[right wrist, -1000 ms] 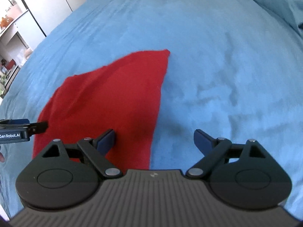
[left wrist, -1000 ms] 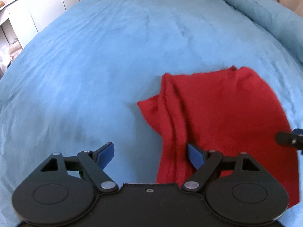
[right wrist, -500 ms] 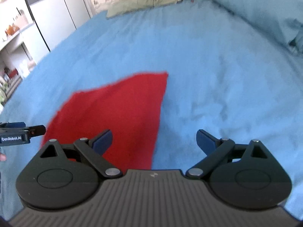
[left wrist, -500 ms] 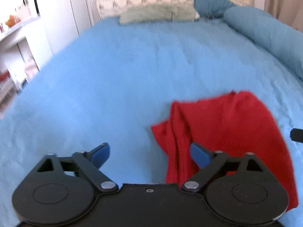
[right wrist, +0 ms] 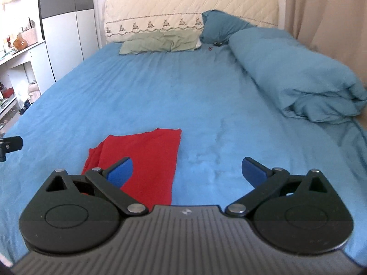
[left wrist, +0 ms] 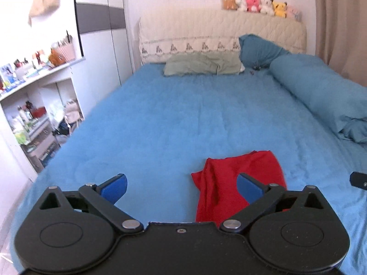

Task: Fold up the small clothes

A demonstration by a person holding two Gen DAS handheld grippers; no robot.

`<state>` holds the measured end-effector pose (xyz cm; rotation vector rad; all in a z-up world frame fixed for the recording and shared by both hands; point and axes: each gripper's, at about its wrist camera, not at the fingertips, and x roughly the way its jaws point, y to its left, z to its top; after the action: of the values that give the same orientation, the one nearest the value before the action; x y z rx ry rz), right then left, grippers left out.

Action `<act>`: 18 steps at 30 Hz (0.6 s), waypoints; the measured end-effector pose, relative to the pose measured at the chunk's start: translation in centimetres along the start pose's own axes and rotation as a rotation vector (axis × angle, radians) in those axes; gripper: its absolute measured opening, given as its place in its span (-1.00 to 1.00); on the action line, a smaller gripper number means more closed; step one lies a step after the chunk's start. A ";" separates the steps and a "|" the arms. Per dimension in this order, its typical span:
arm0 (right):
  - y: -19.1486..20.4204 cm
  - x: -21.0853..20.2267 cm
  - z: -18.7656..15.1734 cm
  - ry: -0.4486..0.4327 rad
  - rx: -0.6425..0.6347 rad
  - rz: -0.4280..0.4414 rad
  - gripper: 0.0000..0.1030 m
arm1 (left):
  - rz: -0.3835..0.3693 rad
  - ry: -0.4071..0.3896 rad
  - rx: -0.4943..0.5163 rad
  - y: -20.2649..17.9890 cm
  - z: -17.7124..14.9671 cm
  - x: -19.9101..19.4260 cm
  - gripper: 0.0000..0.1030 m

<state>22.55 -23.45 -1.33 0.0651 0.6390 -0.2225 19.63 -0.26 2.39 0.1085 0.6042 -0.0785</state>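
The red garment (left wrist: 238,183) lies on the blue bedsheet (left wrist: 183,119), ahead of and below both grippers. The left gripper (left wrist: 181,186) has its fingers spread wide with nothing between them, the cloth showing past its right finger. The right gripper (right wrist: 187,168) is likewise spread and empty, the cloth behind its left finger.

The garment looks roughly folded, though its edge nearer the left gripper is bunched into ridges — whether a sleeve is tucked there is hard to tell. If that bunching is left, a further fold would likely trap the wrinkles and come out lopsided.

Compared with a second ago, both grippers have lifted and tilted up — the cloth now sits smaller and farther off, and the headboard (right wrist: 190,15) has come into view.
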 end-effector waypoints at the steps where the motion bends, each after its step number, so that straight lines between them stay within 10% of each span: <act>1: -0.1 -1.3 -0.2 0.004 0.003 0.000 1.00 | -0.002 -0.017 0.002 0.0 -0.4 -1.4 1.00; 18: 1.6 -12.3 -8.1 0.120 -0.034 -0.028 1.00 | -0.024 0.087 0.001 0.2 -8.6 -8.3 1.00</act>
<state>8.62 -18.60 -0.50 0.0368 0.7634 -0.2357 7.97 1.41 0.09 0.1055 0.6924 -0.0980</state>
